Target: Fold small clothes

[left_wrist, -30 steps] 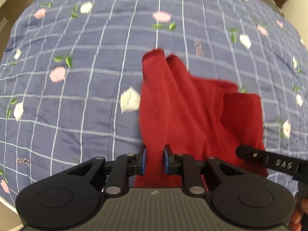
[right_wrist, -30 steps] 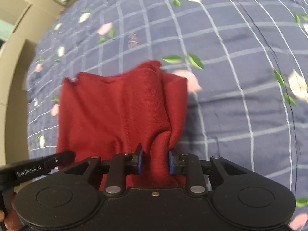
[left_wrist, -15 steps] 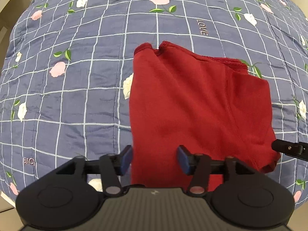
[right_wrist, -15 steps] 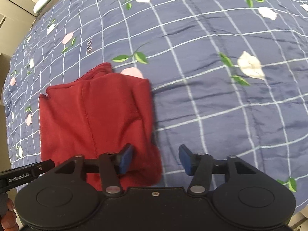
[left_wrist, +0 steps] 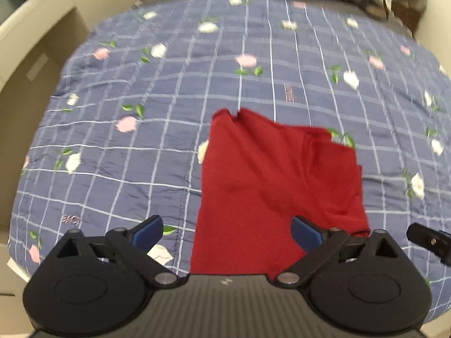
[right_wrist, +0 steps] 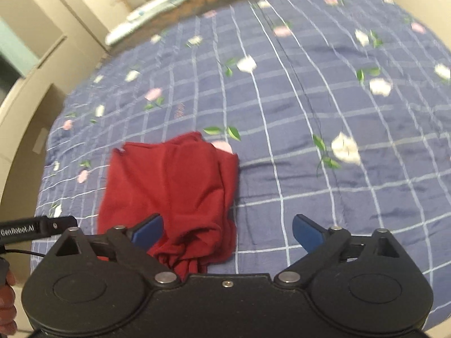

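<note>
Bed: blue checked floral quilt (left_wrist: 141, 146), soft base.
Garment: red knit cloth (left_wrist: 270, 186), folded, lying flat mid-quilt; prob light, limp, non-slip. Grab at near hem corners, bunched edge (right_wrist: 186, 256).
Left gripper (left_wrist: 227, 232): spread wide, empty.
Right gripper (right_wrist: 227, 232): same.
Change: 1 s ago both pinched hem; now let go, pulled back.

One red garment (left_wrist: 270, 186), one quilt (left_wrist: 169, 112)

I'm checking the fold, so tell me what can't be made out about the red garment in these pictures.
- Left wrist view: the red garment's near edge is hidden behind the left tool.
- Right wrist view: its near bunched end is cut off by the right tool.
- Both views: motion blur hides seams and garment type.
</note>
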A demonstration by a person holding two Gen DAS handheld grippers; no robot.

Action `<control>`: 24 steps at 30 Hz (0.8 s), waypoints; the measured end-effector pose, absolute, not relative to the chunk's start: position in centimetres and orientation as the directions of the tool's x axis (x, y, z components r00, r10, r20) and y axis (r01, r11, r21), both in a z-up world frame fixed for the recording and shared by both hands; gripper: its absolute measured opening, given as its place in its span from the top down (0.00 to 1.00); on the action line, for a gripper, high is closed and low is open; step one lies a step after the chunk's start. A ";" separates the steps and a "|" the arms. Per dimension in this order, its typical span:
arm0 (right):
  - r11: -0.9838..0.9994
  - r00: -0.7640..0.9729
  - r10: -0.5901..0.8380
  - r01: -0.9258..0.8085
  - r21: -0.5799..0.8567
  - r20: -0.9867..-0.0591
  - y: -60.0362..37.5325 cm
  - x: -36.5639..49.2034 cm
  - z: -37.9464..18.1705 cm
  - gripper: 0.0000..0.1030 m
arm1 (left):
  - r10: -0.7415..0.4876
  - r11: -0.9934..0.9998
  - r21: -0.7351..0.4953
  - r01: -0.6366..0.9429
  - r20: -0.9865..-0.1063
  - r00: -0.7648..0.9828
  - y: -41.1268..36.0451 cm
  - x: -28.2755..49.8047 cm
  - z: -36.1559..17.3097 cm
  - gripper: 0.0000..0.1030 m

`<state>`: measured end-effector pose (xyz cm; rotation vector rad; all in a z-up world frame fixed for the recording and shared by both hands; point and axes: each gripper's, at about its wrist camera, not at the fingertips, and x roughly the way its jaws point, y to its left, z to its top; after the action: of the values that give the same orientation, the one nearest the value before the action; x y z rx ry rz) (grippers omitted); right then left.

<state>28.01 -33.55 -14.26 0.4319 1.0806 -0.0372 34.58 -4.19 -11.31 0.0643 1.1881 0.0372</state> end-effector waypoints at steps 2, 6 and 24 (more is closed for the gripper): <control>0.929 0.513 0.181 0.191 0.318 -0.839 -33.3 26.8 -12.9 0.02 | 0.067 0.998 0.064 -0.021 -0.908 0.413 -4.0 32.9 -10.0 0.01; 0.945 0.574 0.198 0.102 0.310 -0.794 -32.5 23.9 -10.6 0.01 | 0.080 0.996 0.055 -0.066 -0.880 0.469 -3.7 28.9 -7.8 0.01; 0.953 0.624 0.292 -0.125 0.276 -0.725 -27.0 10.5 -3.3 0.01 | 0.112 0.989 0.036 -0.143 -0.818 0.565 0.5 10.7 -3.6 0.01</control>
<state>10.51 -27.02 -3.31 0.2063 0.8661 0.2414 10.71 0.45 -3.56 -0.0352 0.9591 0.1498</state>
